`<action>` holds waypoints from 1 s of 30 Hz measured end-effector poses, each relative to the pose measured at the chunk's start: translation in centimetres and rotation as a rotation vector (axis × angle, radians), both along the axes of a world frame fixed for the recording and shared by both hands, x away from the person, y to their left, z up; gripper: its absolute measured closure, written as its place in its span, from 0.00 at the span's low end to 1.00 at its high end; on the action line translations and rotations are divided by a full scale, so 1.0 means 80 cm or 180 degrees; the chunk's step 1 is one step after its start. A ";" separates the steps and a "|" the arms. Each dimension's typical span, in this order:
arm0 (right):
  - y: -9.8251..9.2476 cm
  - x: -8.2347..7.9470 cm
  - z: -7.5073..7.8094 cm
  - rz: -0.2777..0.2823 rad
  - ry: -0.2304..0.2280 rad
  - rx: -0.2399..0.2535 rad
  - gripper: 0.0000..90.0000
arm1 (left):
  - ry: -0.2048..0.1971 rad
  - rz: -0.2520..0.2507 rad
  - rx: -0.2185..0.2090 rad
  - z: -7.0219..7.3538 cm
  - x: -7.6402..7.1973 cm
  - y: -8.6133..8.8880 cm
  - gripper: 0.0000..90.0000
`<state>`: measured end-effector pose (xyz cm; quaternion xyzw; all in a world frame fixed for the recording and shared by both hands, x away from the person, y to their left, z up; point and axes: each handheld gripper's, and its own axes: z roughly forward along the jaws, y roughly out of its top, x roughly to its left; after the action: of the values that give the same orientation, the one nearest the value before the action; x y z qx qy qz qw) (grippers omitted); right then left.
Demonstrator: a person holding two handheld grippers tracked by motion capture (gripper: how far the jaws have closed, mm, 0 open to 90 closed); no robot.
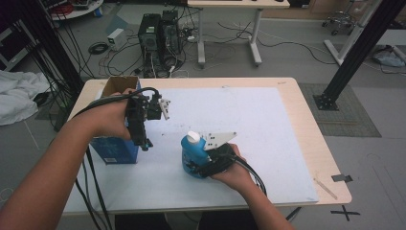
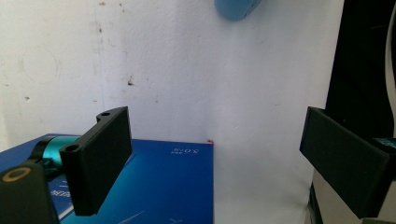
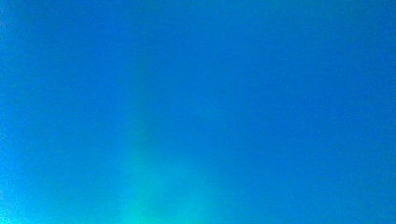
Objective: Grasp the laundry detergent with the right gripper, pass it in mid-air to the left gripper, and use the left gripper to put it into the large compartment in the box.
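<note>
Centre frame, we close our right gripper [image 1: 203, 165] around the blue bottle [image 1: 193, 155] standing on the worktop [image 1: 268, 124] (grip unconfirmed); left gripper [image 1: 143, 139], fingers [image 2: 100, 158] spread, waits over the blue box [image 1: 115, 149].

Even, soft room light — right gripper view a blurred blue wash.

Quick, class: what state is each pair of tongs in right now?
Left tongs: open, holding nothing, above the blue box.
Right tongs: against the blue bottle; whether they grip it cannot be told.
</note>
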<state>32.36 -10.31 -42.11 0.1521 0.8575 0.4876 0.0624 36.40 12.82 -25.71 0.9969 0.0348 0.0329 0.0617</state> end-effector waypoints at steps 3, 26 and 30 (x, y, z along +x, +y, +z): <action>0.001 0.000 -0.001 0.0015 -0.0016 0.0034 0.35 | 0.0001 -0.0008 0.0014 0.000 0.000 0.000 0.10; -0.004 -0.003 -0.003 0.0030 -0.0129 0.0115 0.49 | 0.0008 -0.0008 0.0021 -0.002 0.000 -0.002 0.10; -0.005 -0.005 -0.004 0.0017 -0.0171 0.0135 0.50 | 0.0014 -0.0024 0.0051 -0.002 0.000 -0.003 0.10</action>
<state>31.97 -10.70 -42.41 0.1379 0.8454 0.5097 0.0808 36.43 12.62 -25.86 0.9976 0.0309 0.0308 0.0538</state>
